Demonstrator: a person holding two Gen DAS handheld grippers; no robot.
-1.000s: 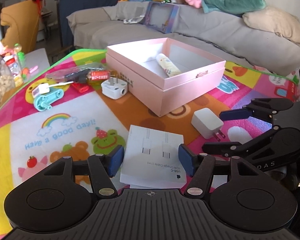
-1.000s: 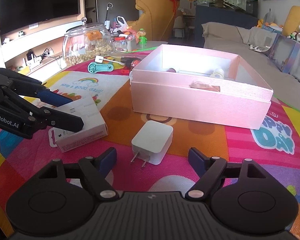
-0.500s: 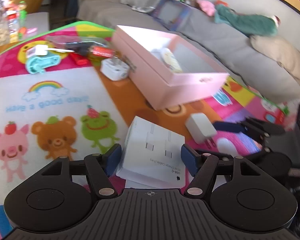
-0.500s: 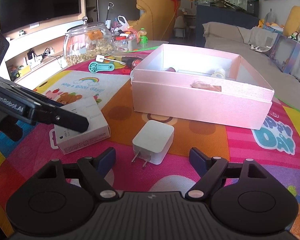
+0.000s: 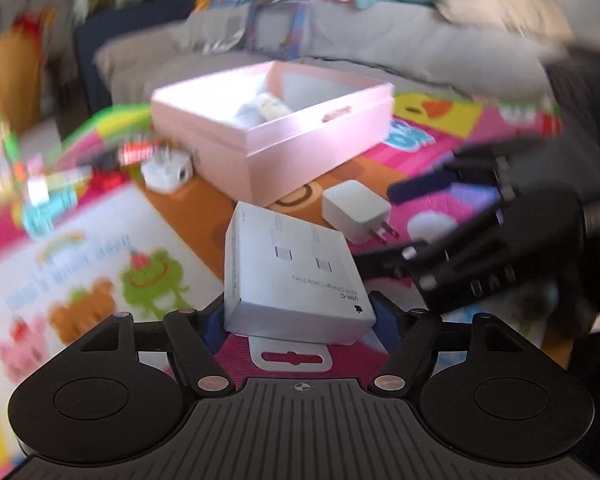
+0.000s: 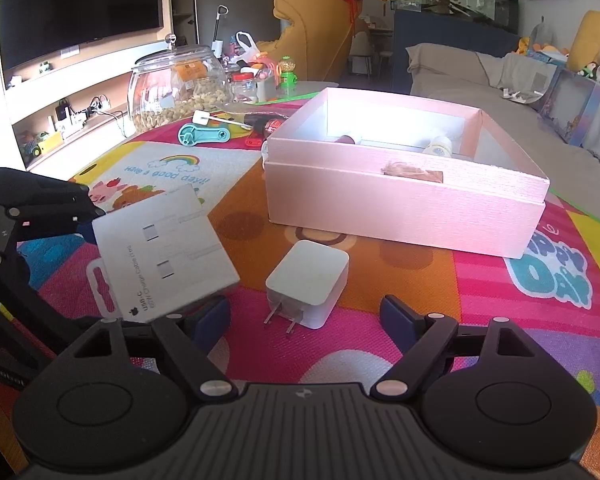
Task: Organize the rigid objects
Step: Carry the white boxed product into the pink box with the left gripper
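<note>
The left gripper (image 5: 298, 322) grasps a white cable box (image 5: 296, 276), tilted and lifted off the colourful play mat (image 6: 380, 340) – its jaws have just been opening wider around it. The right gripper (image 6: 306, 318) hangs released over a white plug charger (image 6: 306, 282) lying before the open pink box (image 6: 404, 204).

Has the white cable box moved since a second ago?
Yes. In the right wrist view the white cable box is tilted up off the play mat, held between the left gripper's fingers; earlier it lay flat. The white charger beside it stays put.
</note>
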